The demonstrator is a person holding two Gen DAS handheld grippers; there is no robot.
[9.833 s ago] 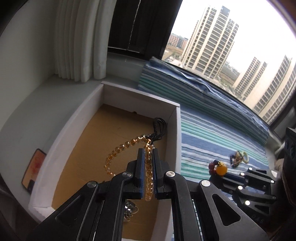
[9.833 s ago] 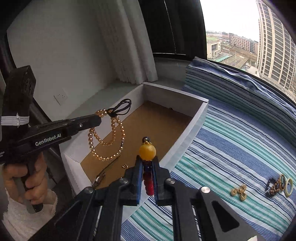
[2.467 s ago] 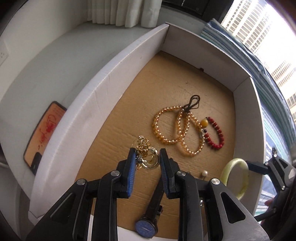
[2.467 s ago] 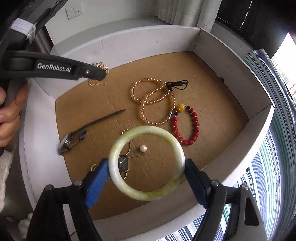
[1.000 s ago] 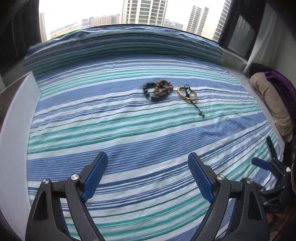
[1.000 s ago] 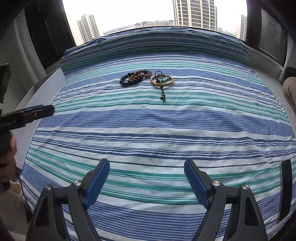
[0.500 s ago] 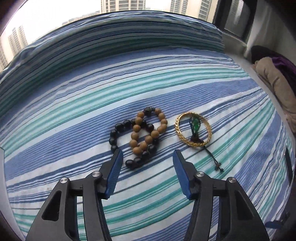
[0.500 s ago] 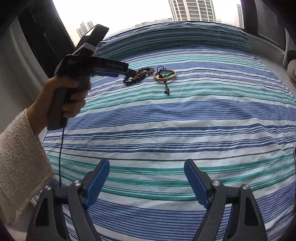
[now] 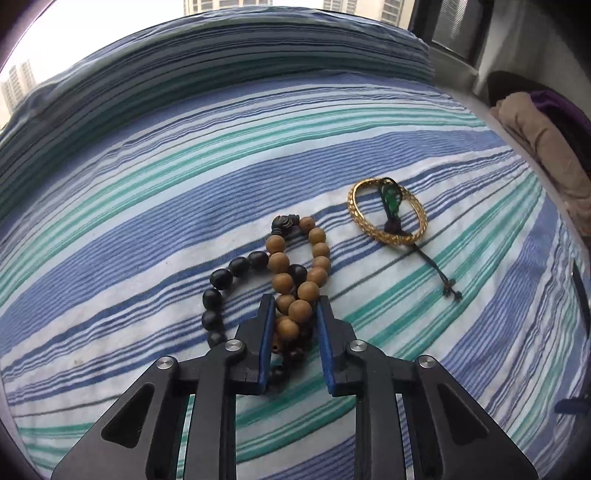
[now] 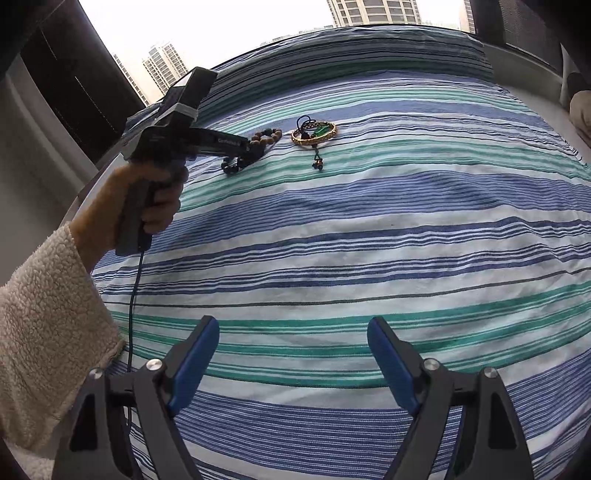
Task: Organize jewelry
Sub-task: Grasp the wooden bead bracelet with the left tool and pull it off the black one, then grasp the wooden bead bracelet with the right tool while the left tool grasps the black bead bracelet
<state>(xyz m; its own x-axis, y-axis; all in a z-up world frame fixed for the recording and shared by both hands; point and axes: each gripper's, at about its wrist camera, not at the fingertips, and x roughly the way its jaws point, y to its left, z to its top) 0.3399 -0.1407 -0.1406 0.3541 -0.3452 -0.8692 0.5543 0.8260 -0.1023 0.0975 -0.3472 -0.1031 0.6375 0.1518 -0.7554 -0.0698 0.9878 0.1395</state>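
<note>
The tan wooden bead bracelet [image 9: 295,280] lay on the striped bedsheet [image 9: 147,206], tangled with a black bead bracelet [image 9: 221,280] that curved out to its left. My left tongs [image 9: 293,332] were down over the near end of this pair, and the jaws had just been closing, with the tan beads and some dark beads between the blue pads [image 9: 266,339]. The pads looked to be against the beads, but I could not tell if they pressed them firmly yet. In the right wrist view, my left hand [image 10: 159,206] in a fleecy cream sleeve [image 10: 48,314] held the grip of these tongs, and their tip was at the beads.

Just to the right of the bracelets, apart from them, lay a gold bangle [image 9: 386,211] with a green pendant [image 9: 392,197] on a dark cord [image 9: 432,267] across it; the cord trailed toward the near side.

My right tongs [image 10: 293,360] were released, the jaws standing wide with nothing between them, over bare sheet well apart from the jewelry.

Folded clothes [image 9: 546,147] sat at the right edge of the bed, and tall buildings [image 10: 373,11] showed through the window behind.
</note>
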